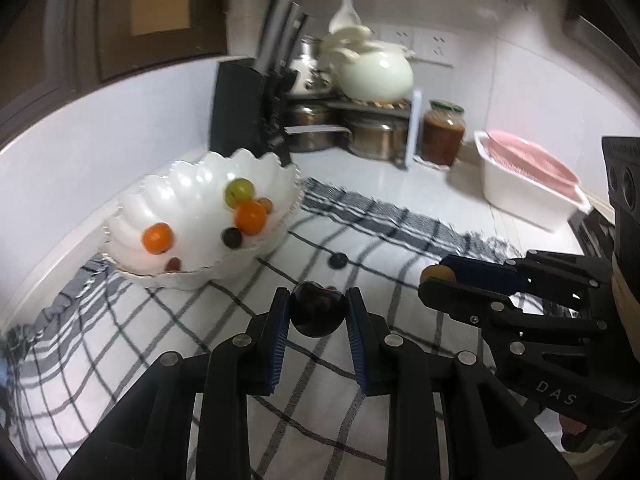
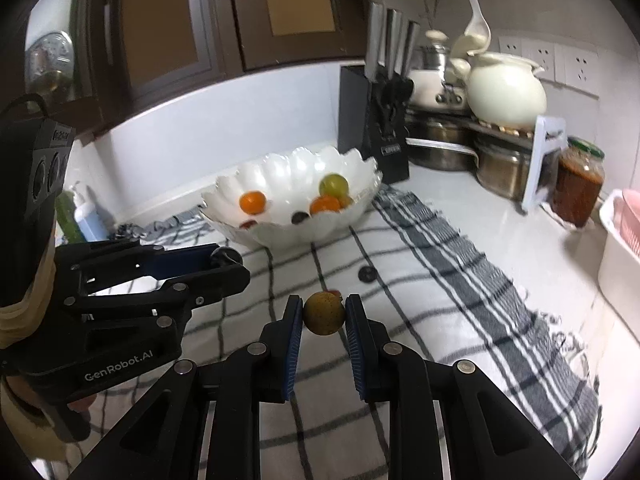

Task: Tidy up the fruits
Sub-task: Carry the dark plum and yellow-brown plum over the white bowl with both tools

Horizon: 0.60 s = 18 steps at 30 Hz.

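Black and glossy, a dark plum [image 1: 317,311] sits pinched between the blue pads of the left tongs [image 1: 318,312], held clear above the checked cloth [image 1: 224,360] that covers the desk [image 1: 404,184]. The right tongs [image 2: 324,314] are closed on a yellow-green speckled fruit [image 2: 324,314], its sides pressed by both pads, also lifted off the cloth. In the left wrist view the right tongs [image 1: 434,280] show to the right of the left pair, with the yellow-green fruit [image 1: 438,274] at their tip; in the right wrist view the left tongs [image 2: 228,258] show to the left, with the plum [image 2: 225,255] barely visible at their tip.

Ahead of both tongs, and to the left of the left pair, stands a white scalloped bowl [image 2: 280,168] on the far part of the cloth. In it lie two oranges [image 2: 253,202], a green round fruit [image 2: 333,185], a small dark fruit [image 2: 300,217] and a small red one [image 2: 249,224]. A small dark round thing [image 2: 367,274] lies on the cloth between the bowl and the right tongs.

Beyond the bowl stands a black knife block [image 2: 372,128]. To its right are steel pots [image 2: 444,148] under a rack with a cream pot [image 2: 506,94], then a jar of red-brown paste [image 2: 578,184]. Far right of the right tongs is a white tub with a pink strainer [image 1: 524,160].
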Each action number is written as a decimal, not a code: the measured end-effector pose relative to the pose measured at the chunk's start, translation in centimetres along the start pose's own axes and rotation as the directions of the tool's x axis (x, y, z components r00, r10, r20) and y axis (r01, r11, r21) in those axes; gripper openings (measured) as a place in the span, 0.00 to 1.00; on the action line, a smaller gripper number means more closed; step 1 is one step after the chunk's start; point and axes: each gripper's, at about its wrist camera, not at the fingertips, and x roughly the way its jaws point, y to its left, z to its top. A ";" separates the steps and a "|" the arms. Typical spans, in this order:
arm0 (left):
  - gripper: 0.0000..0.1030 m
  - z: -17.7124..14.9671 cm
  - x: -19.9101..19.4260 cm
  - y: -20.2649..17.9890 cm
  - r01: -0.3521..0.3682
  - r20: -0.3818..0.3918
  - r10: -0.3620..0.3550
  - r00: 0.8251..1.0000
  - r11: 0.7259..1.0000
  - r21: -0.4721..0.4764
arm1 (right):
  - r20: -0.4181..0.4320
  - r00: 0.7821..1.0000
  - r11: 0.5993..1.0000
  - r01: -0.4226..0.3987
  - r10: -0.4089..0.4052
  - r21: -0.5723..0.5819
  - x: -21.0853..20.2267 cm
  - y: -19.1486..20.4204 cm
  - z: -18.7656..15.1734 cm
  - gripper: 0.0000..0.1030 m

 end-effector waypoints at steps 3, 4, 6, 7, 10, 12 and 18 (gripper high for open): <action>0.28 0.4 -0.9 0.4 -0.024 0.017 0.025 1.000 0.999 -0.047 | 0.019 0.999 1.000 -0.027 0.027 -0.009 -0.2 0.1 0.8 0.23; 0.28 0.5 -1.1 0.5 -0.033 0.022 0.034 0.999 0.998 -0.058 | 0.025 0.999 0.999 -0.035 0.035 -0.012 -0.3 0.1 1.0 0.23; 0.28 0.8 -1.7 0.6 -0.049 0.035 0.052 0.998 0.995 -0.081 | 0.034 0.998 0.998 -0.051 0.052 -0.022 -0.3 0.2 1.6 0.23; 0.28 0.9 -1.9 0.7 -0.055 0.040 0.059 0.997 0.995 -0.088 | 0.043 0.997 0.998 -0.060 0.061 -0.030 -0.3 0.2 2.0 0.23; 0.28 1.4 -2.7 1.1 -0.082 0.068 0.090 0.994 0.990 -0.117 | 0.062 0.995 0.996 -0.080 0.083 -0.050 -0.4 0.5 2.9 0.23; 0.28 1.8 -3.2 1.2 -0.101 0.082 0.112 0.990 0.986 -0.132 | 0.077 0.992 0.994 -0.094 0.099 -0.060 -0.5 0.5 3.5 0.23; 0.27 3.1 -4.5 1.7 -0.156 0.122 0.177 0.977 0.974 -0.161 | 0.116 0.984 0.989 -0.124 0.133 -0.083 -0.4 0.6 5.7 0.23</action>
